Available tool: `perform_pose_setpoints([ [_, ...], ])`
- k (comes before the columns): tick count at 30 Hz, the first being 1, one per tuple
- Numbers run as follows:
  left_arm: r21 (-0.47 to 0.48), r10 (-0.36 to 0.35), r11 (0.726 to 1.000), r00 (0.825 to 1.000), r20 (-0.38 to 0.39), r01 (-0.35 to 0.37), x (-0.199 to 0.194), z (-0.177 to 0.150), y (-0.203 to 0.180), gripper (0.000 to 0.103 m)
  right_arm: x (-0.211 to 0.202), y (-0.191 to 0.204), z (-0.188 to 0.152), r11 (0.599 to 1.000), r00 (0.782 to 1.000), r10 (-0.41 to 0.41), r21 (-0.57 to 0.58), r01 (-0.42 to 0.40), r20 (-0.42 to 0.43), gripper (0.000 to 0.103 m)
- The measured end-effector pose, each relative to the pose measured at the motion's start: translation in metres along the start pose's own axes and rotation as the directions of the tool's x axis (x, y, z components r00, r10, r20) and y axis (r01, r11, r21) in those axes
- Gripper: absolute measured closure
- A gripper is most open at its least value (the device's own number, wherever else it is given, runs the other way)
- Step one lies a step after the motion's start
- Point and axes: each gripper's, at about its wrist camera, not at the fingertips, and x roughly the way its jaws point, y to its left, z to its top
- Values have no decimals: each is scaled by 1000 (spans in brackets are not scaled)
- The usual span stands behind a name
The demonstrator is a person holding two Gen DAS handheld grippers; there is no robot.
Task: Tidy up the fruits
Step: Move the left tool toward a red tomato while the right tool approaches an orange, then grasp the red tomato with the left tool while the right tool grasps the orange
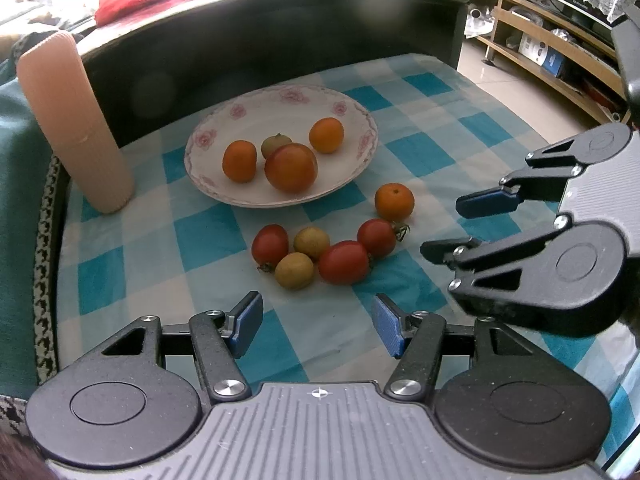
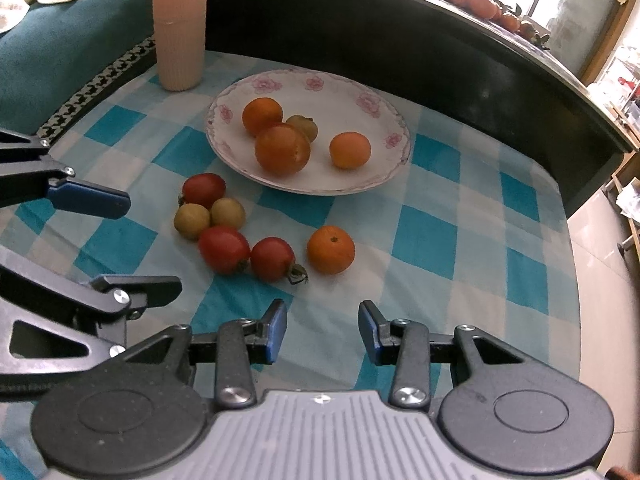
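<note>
A flowered plate sits on the blue-and-white checked cloth that covers the worktop. On the plate lie two small oranges, one large orange-red fruit and a small yellowish-green fruit behind it, partly hidden. Just in front of the plate, on the cloth, a loose cluster lies close together: three red tomatoes and two yellow-green round fruits, with one more orange a little apart to the side. A tall ribbed pink cylinder stands upright beside the plate.

The left hand-held gripper hovers near the cluster, its blue pads spread with nothing between them. The right hand-held gripper hangs beside it, pads also apart and empty, touching no fruit.
</note>
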Motion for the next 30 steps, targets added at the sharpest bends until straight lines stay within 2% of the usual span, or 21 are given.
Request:
perform_pose_setpoints([
  [7,-3,6,1000,1000,-5,-6,6,-1,3,36,-2,-11,-1,999,999,32,22,-32,23,49],
  [17,1,-13,1000,1000,-4,13,11,0,7,39,4,-17,-2,993,991,120,18,-121,55,49],
  [23,17,-34,999,999,-6,34,12,0,3,39,11,-27,-1,991,990,127,40,-129,60,49],
  [27,5,-40,999,999,1,40,10,1,5,39,13,-29,0,981,981,183,55,-187,68,49],
  [30,6,-50,999,999,3,50,9,2,4,38,13,-26,3,986,983,158,41,-162,96,49],
])
